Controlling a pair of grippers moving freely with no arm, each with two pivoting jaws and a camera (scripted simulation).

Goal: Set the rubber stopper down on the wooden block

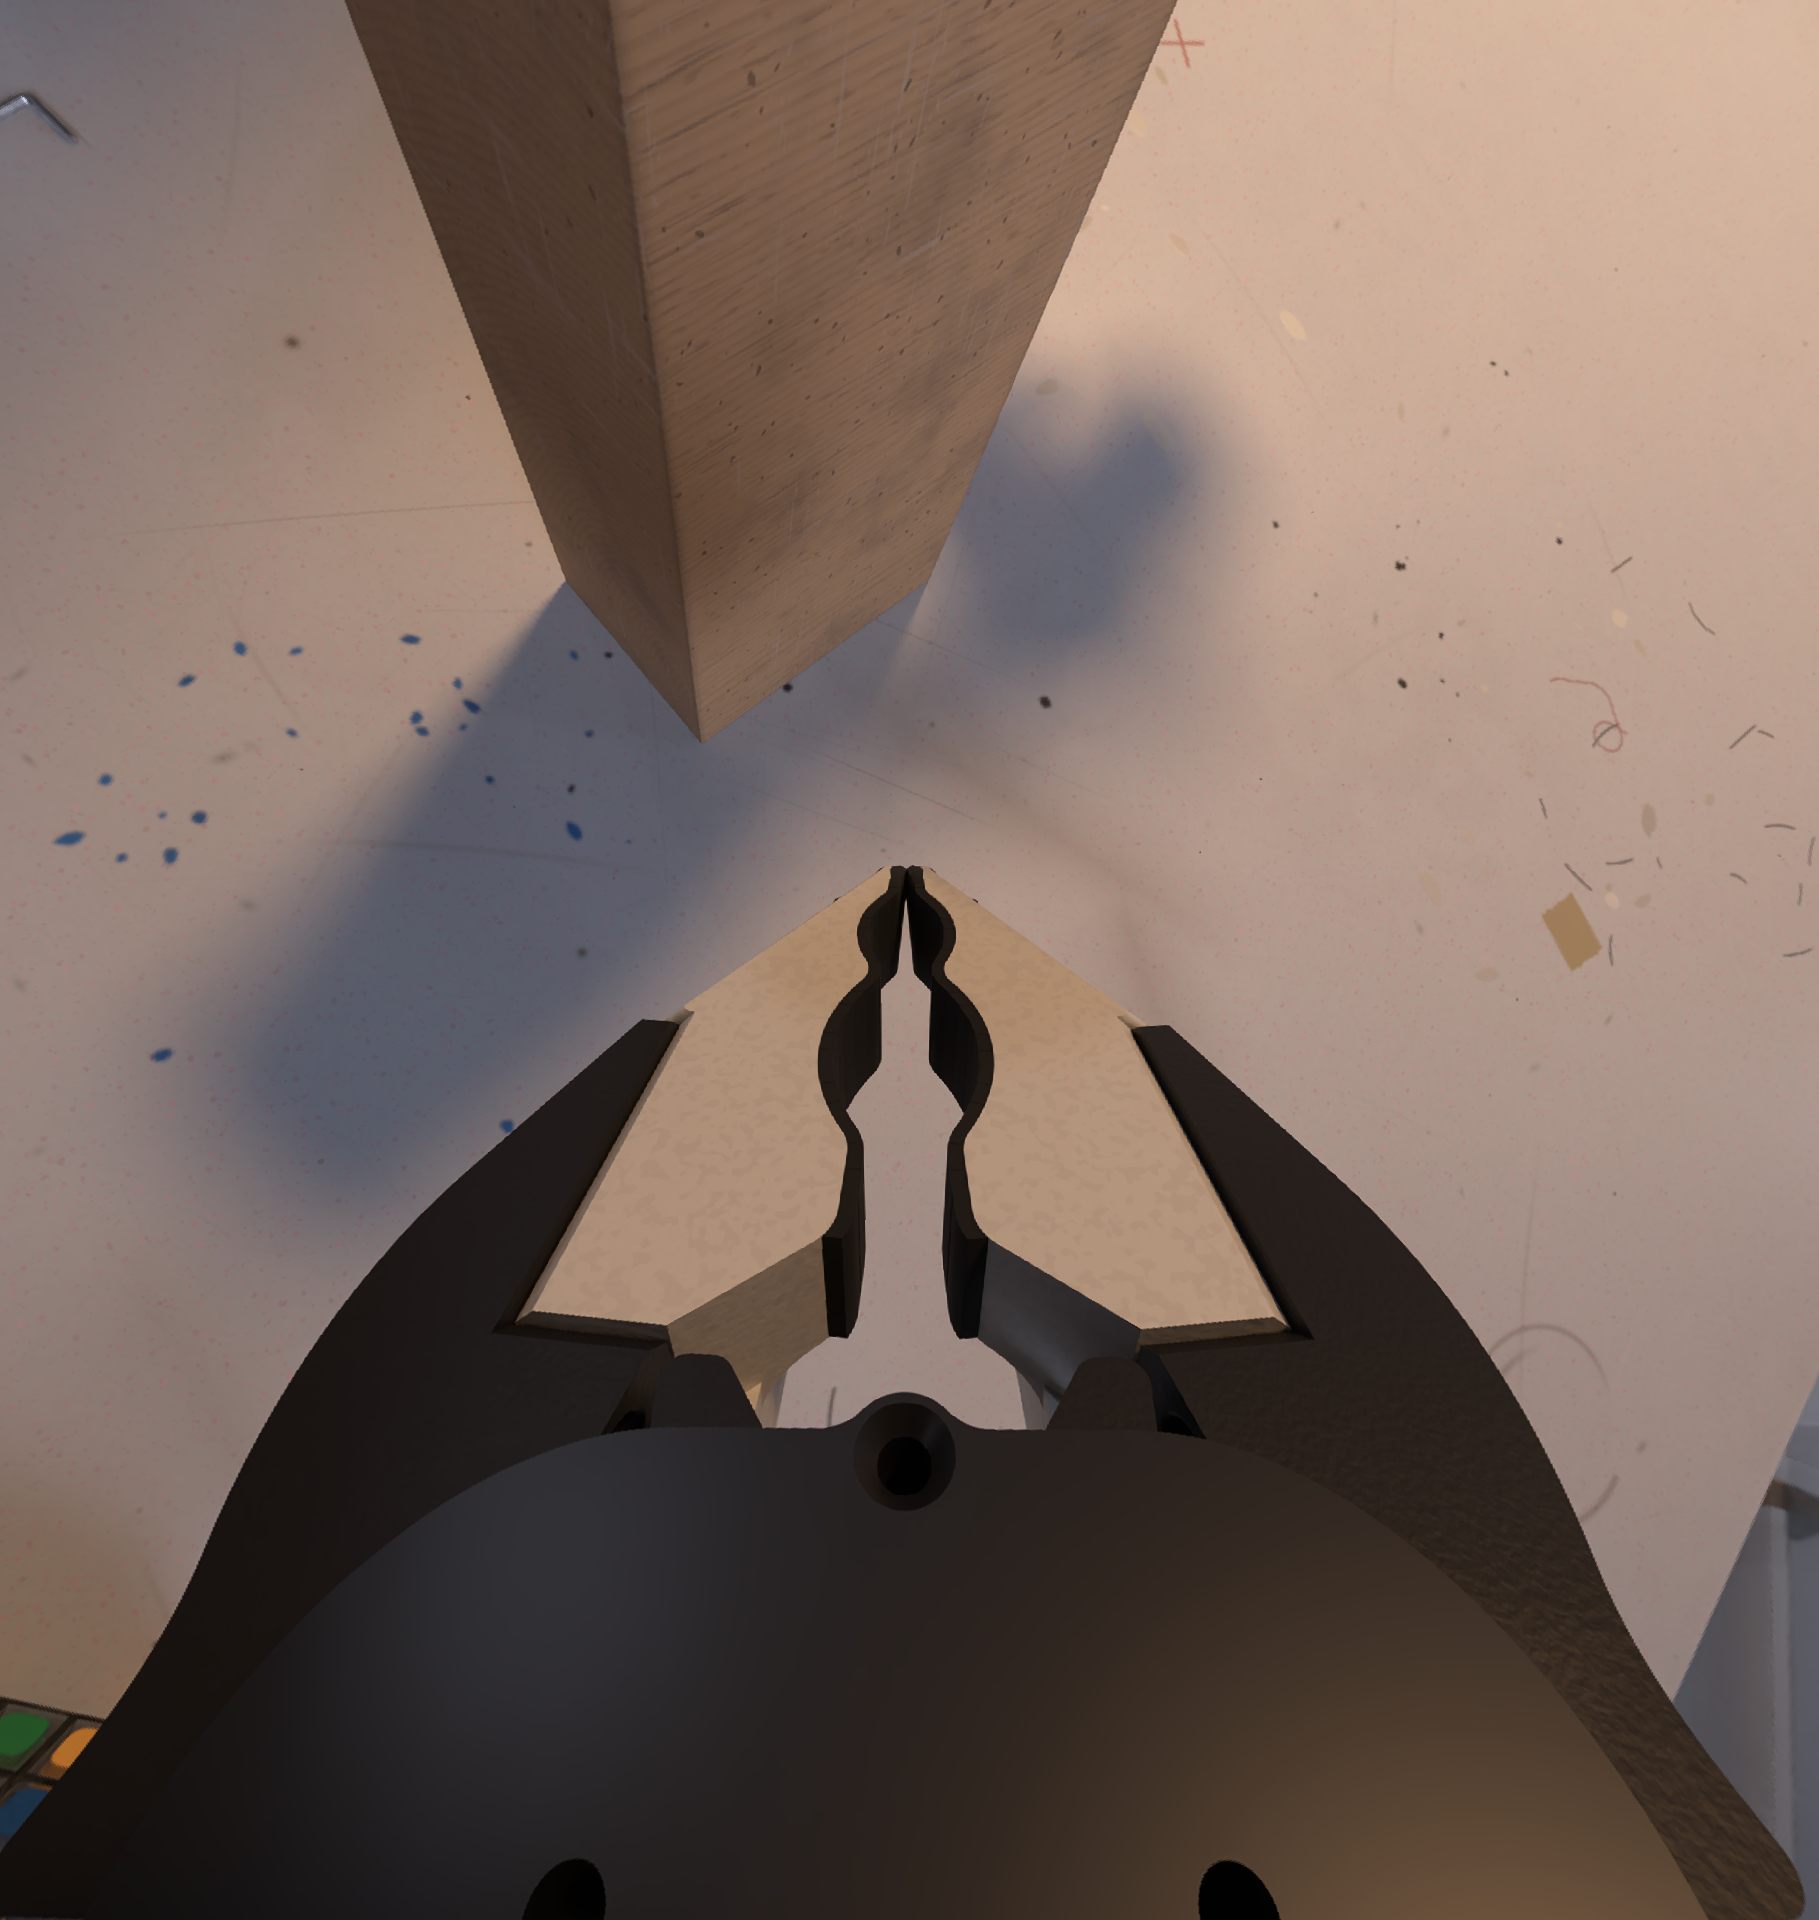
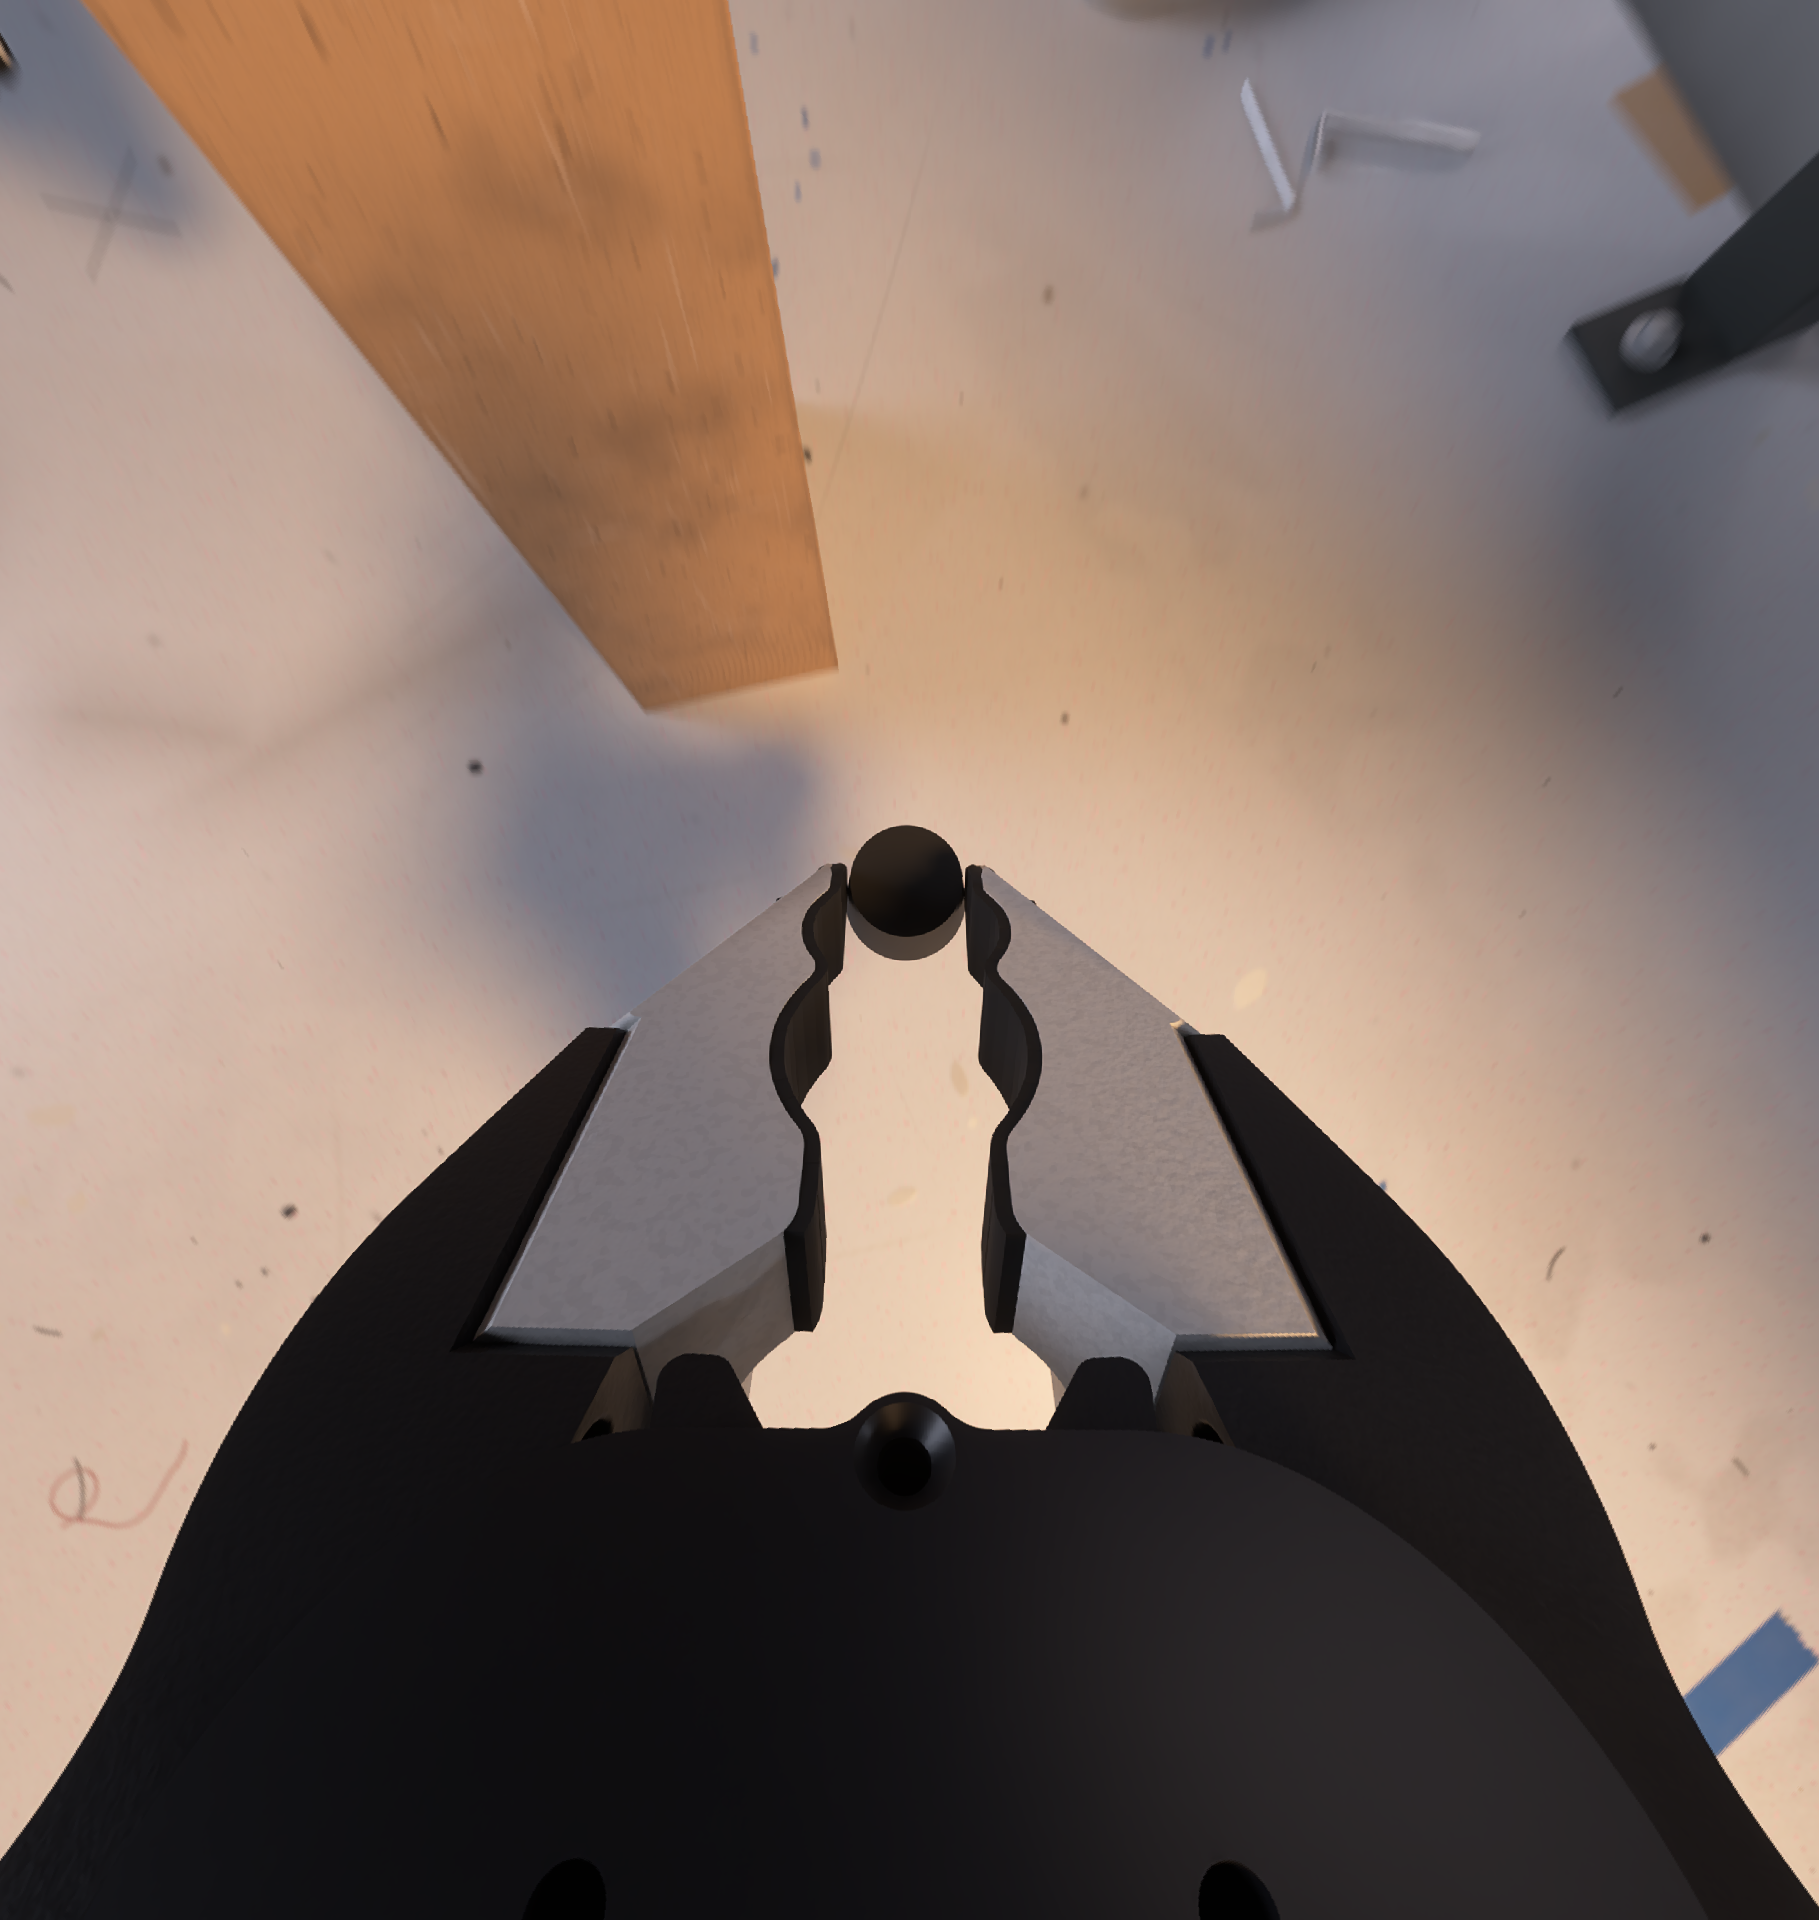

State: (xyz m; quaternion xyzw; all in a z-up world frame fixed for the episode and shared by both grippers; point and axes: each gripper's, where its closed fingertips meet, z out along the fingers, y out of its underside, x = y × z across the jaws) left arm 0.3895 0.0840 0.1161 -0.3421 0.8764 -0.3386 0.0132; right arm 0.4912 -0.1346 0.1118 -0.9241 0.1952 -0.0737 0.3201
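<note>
Your right gripper (image 2: 905, 883) has its jaws parted only as wide as the black rubber stopper (image 2: 905, 883), which is pinched between the very tips at the centre of the right wrist view. The stopper's round dark face points away from you. It is held above the pale counter (image 2: 1300, 727), clear of the surface. The wooden block (image 2: 489, 312) runs from about 12 o'clock up toward 11 o'clock of the stopper, its near end close by but apart from it; the stopper is not on the block. The block looks blurred here. A black bracket (image 2: 1736, 301) with a bolt sits at 2 o'clock near the frame corner, and a strip of blue tape (image 2: 1752, 1694) lies at 4 o'clock.

Your left gripper (image 1: 905, 873) has its jaws closed tip to tip, with nothing between them. In that view the wooden block (image 1: 780, 343) stretches away at 12 o'clock, its near corner a short way beyond the tips. Blue paint specks (image 1: 292, 769) dot the counter (image 1: 1404, 520) at 10 o'clock, and a cube with coloured tiles (image 1: 1, 1766) peeks in at 8 o'clock.
</note>
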